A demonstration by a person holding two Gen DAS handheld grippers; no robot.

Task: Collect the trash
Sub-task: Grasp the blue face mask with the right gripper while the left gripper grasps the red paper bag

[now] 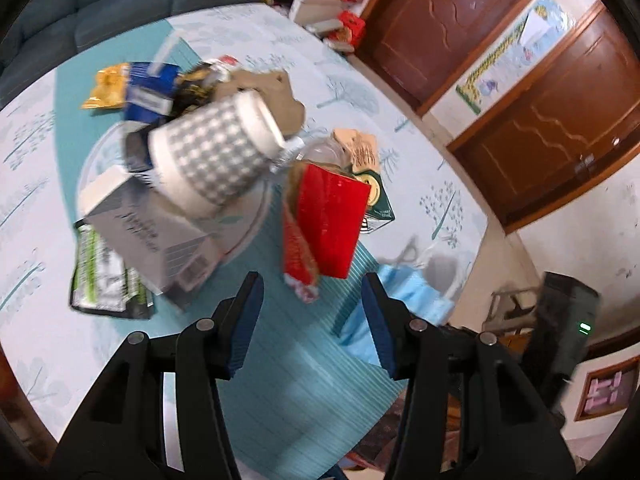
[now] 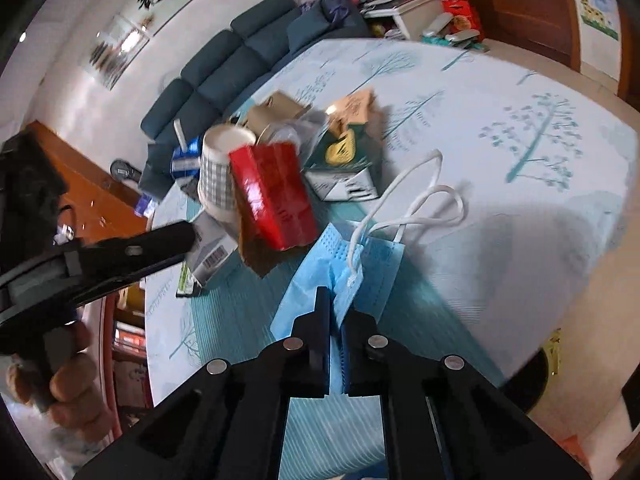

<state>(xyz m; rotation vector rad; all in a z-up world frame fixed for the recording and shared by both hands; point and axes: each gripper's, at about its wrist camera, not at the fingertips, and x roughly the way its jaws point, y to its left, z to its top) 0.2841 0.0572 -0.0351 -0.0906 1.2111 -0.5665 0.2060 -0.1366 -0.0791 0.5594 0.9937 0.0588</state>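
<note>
Left wrist view: the left claw is spread wide with nothing between its blue-padded fingers. It hangs above a desk covered in a pale cloth printed with teal trees, with a teal ribbed mat in the middle. A heap of trash sits on the mat. The landmark is a red carton, tipped on its side just ahead of the claw. Left of the carton and touching the heap lies a checked paper cup on its side. Below the cup sits a grey and white box, with a green and black wrapper beyond it. Behind the cup are a yellow snack bag and a blue packet. Right of the carton is a green carton. Nearer the claw, right of the red carton, lies a blue face mask.

Right wrist view: the right claw is closed on the near edge of the blue face mask — the mask rests on the mat just in front of the red carton, its white ear loops trailing to the right over the cloth. The checked cup leans against the carton's left side, and the green carton stands behind it to the right. Far left, the other claw and the hand holding it appear — blurred.
</note>
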